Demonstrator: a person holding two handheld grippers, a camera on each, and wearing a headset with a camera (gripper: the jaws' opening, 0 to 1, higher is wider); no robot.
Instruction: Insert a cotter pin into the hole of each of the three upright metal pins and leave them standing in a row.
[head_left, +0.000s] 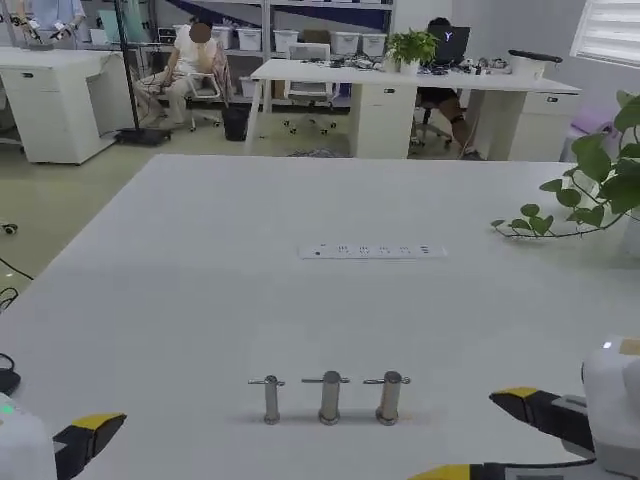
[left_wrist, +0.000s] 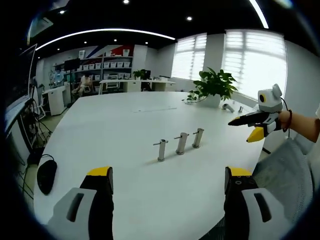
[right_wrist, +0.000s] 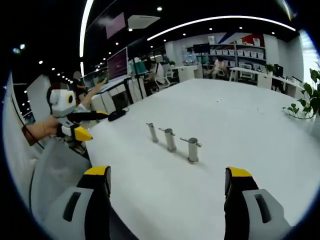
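Note:
Three upright metal pins stand in a row near the front of the white table: the left pin (head_left: 270, 398), the middle pin (head_left: 329, 396) and the right pin (head_left: 389, 396). Each has a cotter pin crossing its top. The row also appears in the left gripper view (left_wrist: 181, 143) and the right gripper view (right_wrist: 170, 139). My left gripper (left_wrist: 168, 180) is open and holds nothing, off to the left of the row. My right gripper (right_wrist: 167, 175) is open with nothing between its fingers, off to the right of the row (head_left: 465, 435). Neither touches a pin.
A flush power strip (head_left: 372, 250) lies in the table beyond the pins. A trailing potted plant (head_left: 590, 190) sits at the right edge. A black mouse (left_wrist: 46, 176) lies near the left edge. Desks, chairs and seated people are far behind.

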